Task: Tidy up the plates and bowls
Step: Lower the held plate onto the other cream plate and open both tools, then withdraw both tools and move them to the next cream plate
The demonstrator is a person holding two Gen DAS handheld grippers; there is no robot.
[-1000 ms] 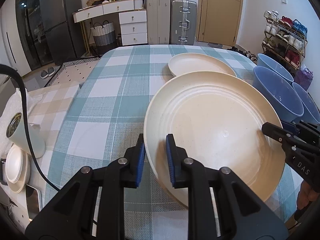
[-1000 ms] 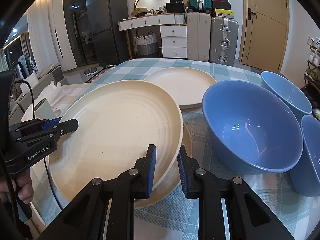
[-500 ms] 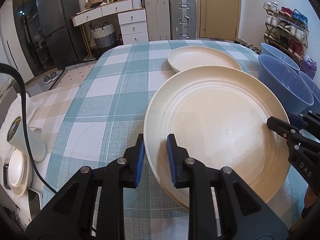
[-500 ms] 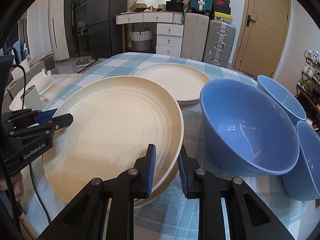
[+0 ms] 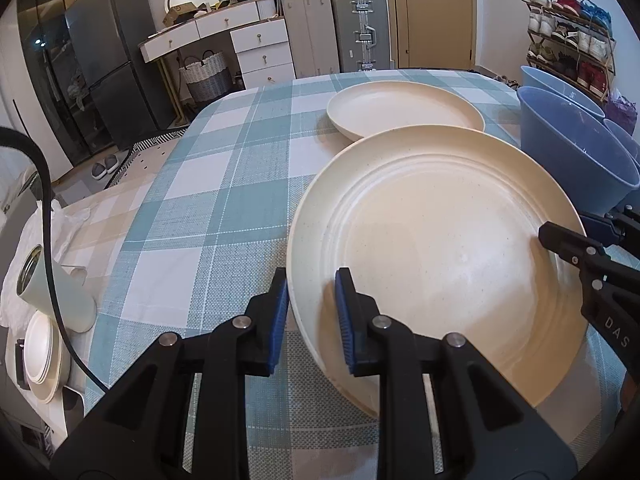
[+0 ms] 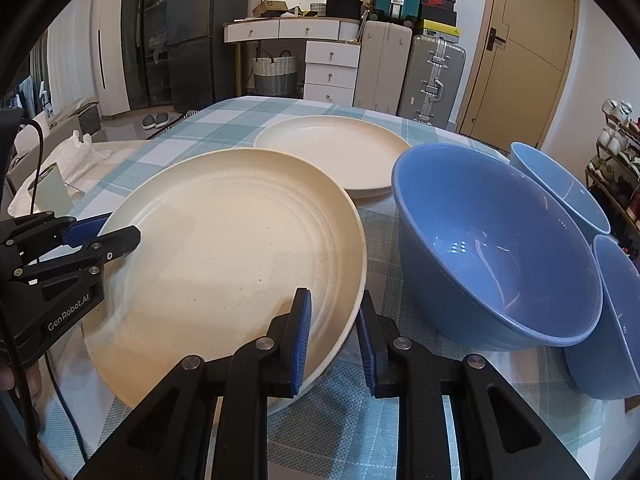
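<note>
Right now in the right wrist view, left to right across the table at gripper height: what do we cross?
left gripper → held cream plate → right gripper → big blue bowl → blue bowl at the right edge.

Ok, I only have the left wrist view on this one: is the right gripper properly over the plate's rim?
Observer: Yes. The right gripper has one finger inside the plate and the other outside its rim.
Operator: Anything inside the near bowl?
Observer: No. The near bowl shows a bare blue inside.
</note>
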